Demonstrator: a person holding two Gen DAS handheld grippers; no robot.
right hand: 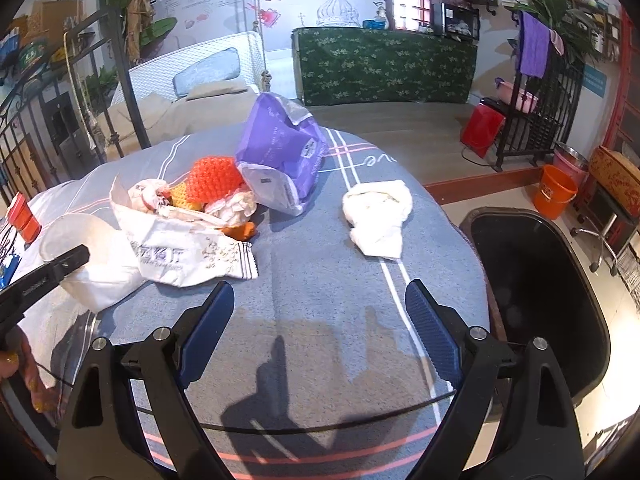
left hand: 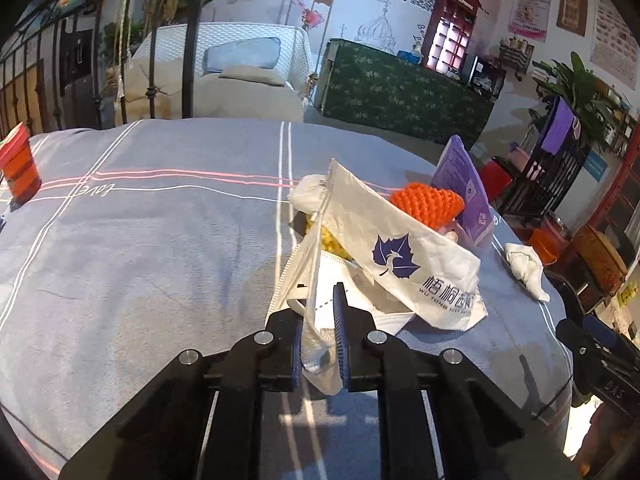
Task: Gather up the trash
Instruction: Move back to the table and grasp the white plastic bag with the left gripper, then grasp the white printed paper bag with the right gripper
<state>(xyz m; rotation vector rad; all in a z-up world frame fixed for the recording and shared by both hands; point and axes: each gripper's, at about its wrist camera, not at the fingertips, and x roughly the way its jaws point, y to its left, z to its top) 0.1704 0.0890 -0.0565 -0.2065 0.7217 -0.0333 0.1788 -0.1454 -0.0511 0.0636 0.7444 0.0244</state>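
On a blue-grey striped cloth (left hand: 140, 240) lies a heap of trash: a white wrapper with a purple leaf logo (left hand: 400, 256), an orange net (left hand: 428, 204), a purple packet (left hand: 460, 184) and a crumpled white tissue (left hand: 524, 264). My left gripper (left hand: 318, 320) is shut on the near edge of a white face mask (left hand: 320, 352) at the front of the heap. The right wrist view shows the mask (right hand: 92, 264) under a left finger (right hand: 60, 264). My right gripper (right hand: 318, 288) stands open over bare cloth, short of the tissue (right hand: 376, 216), with nothing between its fingers.
A black bin (right hand: 540, 300) stands open beside the table's right edge. A red cup (left hand: 18, 168) sits at the far left of the cloth. An orange bucket (right hand: 556, 192) and a red box (right hand: 482, 128) are on the floor beyond.
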